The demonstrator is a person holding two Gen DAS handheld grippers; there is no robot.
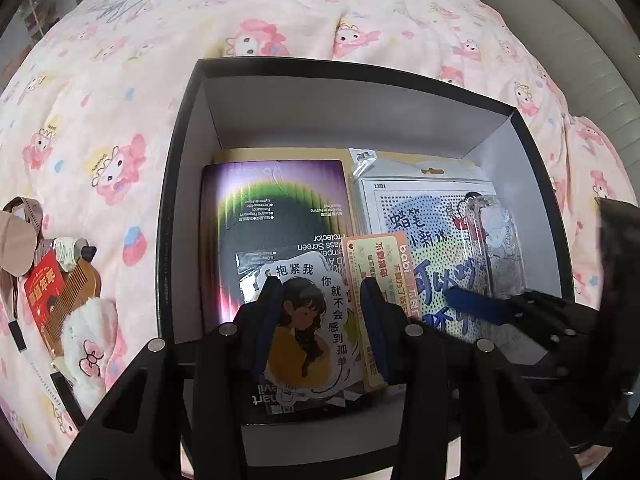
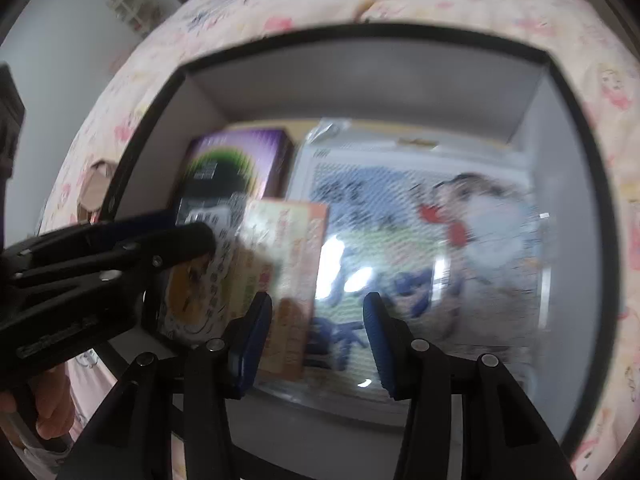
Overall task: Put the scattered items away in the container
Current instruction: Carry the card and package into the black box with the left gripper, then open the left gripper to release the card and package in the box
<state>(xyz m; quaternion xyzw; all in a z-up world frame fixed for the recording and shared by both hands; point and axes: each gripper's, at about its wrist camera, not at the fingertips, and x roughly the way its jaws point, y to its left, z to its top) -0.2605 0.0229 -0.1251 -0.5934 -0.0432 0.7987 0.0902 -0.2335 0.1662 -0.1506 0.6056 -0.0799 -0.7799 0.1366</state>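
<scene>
Both tongs hang over an open black box on a bed. In the left wrist view, the left gripper [image 1: 320,312] sits at lower centre, its blue-padded fingers [image 1: 266,320] spread, with nothing between them; directly beneath lies a sticker of a dark-haired girl [image 1: 306,320] with Chinese text. Just right of it rests an orange-and-green card [image 1: 378,280]. Both lie on a purple-and-black screen protector package [image 1: 276,216] filling the left half of the black box [image 1: 188,128], whose grey inner walls rise toward the top of the frame. The right half holds a dotted cartoon board in plastic [image 1: 424,232], with a clear printed phone case [image 1: 500,248] on top.

The right gripper [image 1: 492,306] enters from the right edge, low over the cartoon board. In its own blurred view, the right gripper [image 2: 316,336] is spread apart and empty at lower centre.

At the left edge of the left wrist view, on the pink cartoon-print quilt [image 1: 132,80], remain a wooden comb [image 1: 82,280], a red packet [image 1: 46,296], a small tube [image 1: 72,252] and a white plush item [image 1: 90,344].
</scene>
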